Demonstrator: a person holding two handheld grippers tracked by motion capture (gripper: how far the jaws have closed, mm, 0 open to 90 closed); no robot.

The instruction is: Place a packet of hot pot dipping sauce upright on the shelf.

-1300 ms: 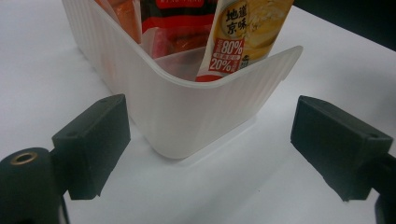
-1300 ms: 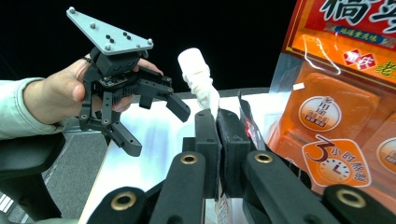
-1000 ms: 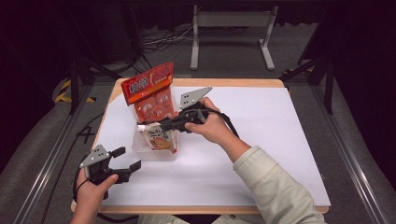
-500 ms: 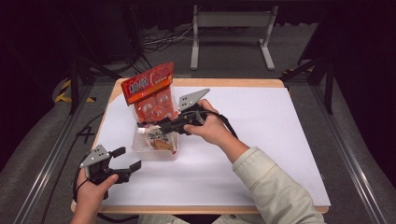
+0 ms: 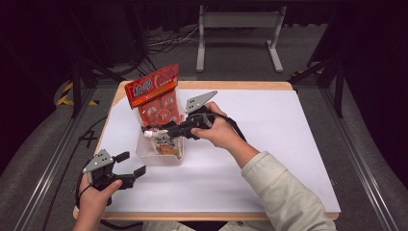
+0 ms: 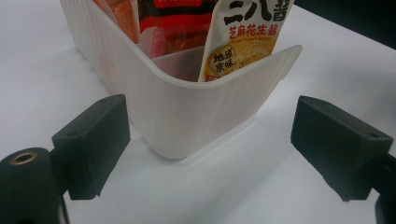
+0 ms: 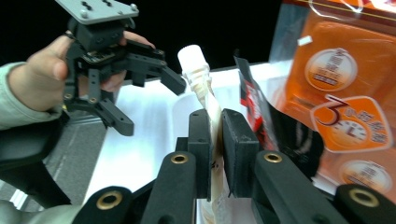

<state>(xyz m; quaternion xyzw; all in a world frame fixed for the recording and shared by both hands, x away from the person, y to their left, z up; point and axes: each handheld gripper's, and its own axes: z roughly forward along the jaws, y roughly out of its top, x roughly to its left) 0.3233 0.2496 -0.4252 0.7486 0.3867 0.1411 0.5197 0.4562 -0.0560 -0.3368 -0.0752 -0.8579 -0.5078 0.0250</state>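
Note:
A spouted sauce pouch (image 5: 166,143) with a white cap (image 7: 194,60) stands in a clear plastic bin (image 5: 144,155) at the table's left middle. My right gripper (image 5: 155,132) reaches in from the right, and its pads still sit against the pouch's neck (image 7: 215,116). Its jaws have just been opening slightly with the pouch between them. A tall orange snack packet (image 5: 156,96) leans in the back of the bin. My left gripper (image 5: 131,164) rests open near the table's front left. In the left gripper view its jaws flank the bin's near corner (image 6: 187,116) without touching it.
The white table cover (image 5: 269,144) spreads wide to the right of the bin. The wooden table edge (image 5: 216,216) runs along the front. A metal stand (image 5: 238,29) and cables lie on the dark floor behind the table.
The right gripper and the pouch have hardly shifted over the bin. The left hand has stayed where it was.

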